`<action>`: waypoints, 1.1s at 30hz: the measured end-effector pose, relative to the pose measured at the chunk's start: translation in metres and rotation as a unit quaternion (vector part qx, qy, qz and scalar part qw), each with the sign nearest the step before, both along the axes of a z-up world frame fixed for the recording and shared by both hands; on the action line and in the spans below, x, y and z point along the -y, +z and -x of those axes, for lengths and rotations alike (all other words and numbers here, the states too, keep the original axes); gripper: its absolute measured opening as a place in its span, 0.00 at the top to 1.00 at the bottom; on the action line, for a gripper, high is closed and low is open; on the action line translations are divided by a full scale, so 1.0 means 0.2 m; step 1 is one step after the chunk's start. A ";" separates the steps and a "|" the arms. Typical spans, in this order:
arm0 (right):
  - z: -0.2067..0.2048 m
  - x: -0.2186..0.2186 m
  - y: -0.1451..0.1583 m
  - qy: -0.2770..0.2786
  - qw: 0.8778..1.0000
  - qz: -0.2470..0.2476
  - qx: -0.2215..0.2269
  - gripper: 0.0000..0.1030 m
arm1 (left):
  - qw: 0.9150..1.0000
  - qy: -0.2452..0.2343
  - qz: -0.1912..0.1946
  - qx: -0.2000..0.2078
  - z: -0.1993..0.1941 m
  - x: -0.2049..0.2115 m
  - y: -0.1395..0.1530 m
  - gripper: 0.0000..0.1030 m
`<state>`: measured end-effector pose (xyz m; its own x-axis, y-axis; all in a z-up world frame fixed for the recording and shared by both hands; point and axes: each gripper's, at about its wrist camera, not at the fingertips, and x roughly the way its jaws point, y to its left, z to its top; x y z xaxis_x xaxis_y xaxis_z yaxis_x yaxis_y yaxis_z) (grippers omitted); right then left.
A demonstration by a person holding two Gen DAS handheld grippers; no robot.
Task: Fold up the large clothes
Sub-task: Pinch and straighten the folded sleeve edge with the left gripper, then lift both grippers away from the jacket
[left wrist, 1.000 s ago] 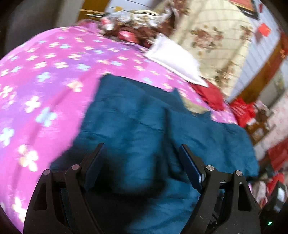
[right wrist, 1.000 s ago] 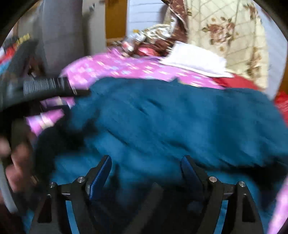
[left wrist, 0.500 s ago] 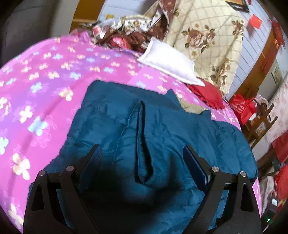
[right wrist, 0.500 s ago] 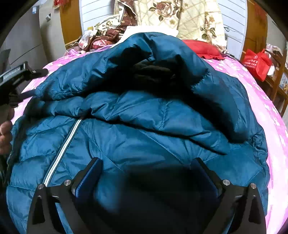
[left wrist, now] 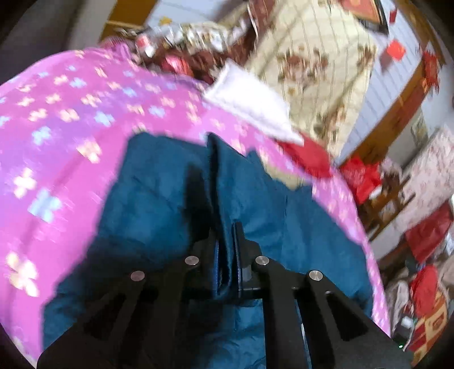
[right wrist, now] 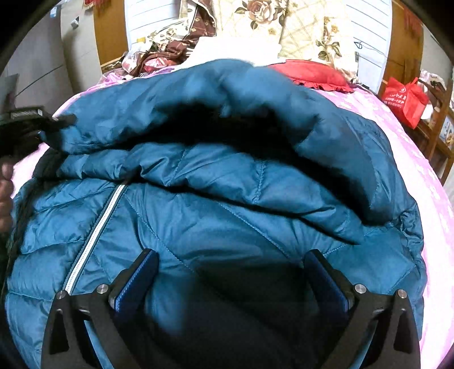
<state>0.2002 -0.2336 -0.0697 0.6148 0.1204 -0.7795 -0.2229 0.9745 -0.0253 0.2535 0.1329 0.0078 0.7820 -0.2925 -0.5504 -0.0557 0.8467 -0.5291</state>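
A: Clutter rings the bed on the far side — a white pillow (left wrist: 249, 108), a cream quilt with roses (right wrist: 300, 25) propped upright behind it, a red cushion (right wrist: 312, 73) just beside the pillow, and a red bag (right wrist: 405, 99) off the right edge near wooden furniture.

B: And the jacket?

A: The blue jacket (right wrist: 215, 198) lies on the pink flowered bedspread (left wrist: 62, 133), covering most of the near part of the bed. It is puffy, quilted in stitched diamonds, with a slight sheen. A white zipper (right wrist: 96, 232) runs away from the right camera, tilted a little rightward. Whether that is the jacket's long axis I cannot tell.

B: Anything in the way?

A: One part of the jacket is lifted and arches over the rest, with a dark hollow beneath it.

B: The grippers?

A: The left gripper (left wrist: 225, 255) is clamped on a raised ridge of jacket fabric; that view is blurred. In the right view it shows at the arched part's left end (right wrist: 34, 122). The right gripper (right wrist: 231, 272) is spread wide over the jacket front, gripping nothing.
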 end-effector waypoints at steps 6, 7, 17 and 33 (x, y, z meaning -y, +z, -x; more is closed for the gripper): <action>-0.01 0.00 0.00 0.000 1.000 -0.003 -0.002 0.00 | 0.991 0.099 -0.043 -0.078 -0.02 -0.18 -0.10 0.93; -0.01 0.00 0.00 0.000 1.000 -0.004 -0.004 0.00 | 0.990 0.104 -0.035 -0.093 -0.03 -0.19 -0.12 0.93; -0.03 0.03 -0.01 0.001 1.000 -0.018 -0.014 0.00 | 0.994 -0.011 -0.093 0.047 -0.01 0.16 0.09 0.28; -0.01 0.35 0.41 -0.100 0.979 -0.081 0.158 0.08 | 0.990 0.048 -0.134 -0.001 -0.01 0.15 0.05 0.33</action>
